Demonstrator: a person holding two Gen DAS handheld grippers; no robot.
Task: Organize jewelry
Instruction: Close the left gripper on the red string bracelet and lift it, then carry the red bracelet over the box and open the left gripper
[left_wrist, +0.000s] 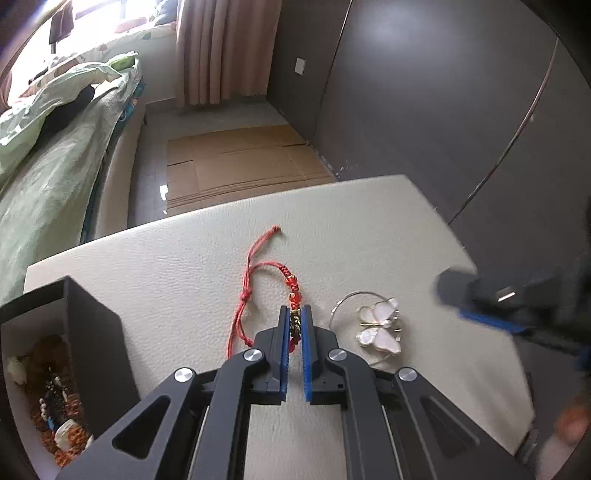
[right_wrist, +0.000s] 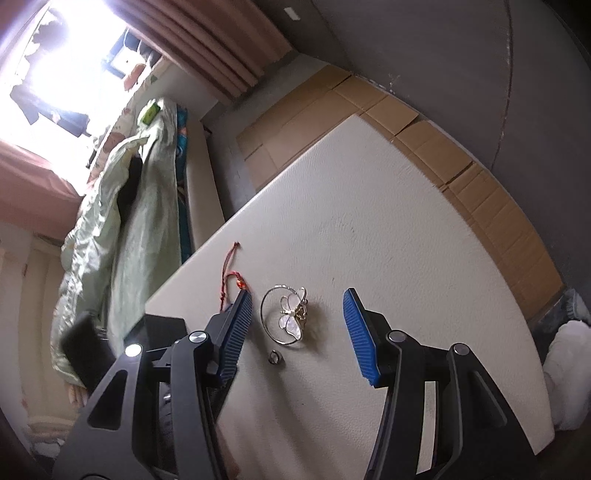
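Observation:
A red cord bracelet (left_wrist: 258, 280) with red and gold beads lies on the cream table (left_wrist: 166, 258). My left gripper (left_wrist: 294, 314) is shut on its beaded part. To its right lies a silver bangle with a white butterfly charm (left_wrist: 378, 326). In the right wrist view my right gripper (right_wrist: 297, 299) is open, its jaws either side of the butterfly bangle (right_wrist: 290, 315), above the table. A small ring (right_wrist: 275, 357) lies just before it. The red bracelet (right_wrist: 231, 275) shows at the left finger.
A black box (left_wrist: 74, 332) holding several jewelry pieces stands at the table's left front. My right gripper (left_wrist: 491, 314) shows blurred at the right in the left wrist view. Beyond the table are flattened cardboard (left_wrist: 240, 158), a bed (left_wrist: 55, 147) and a dark wall.

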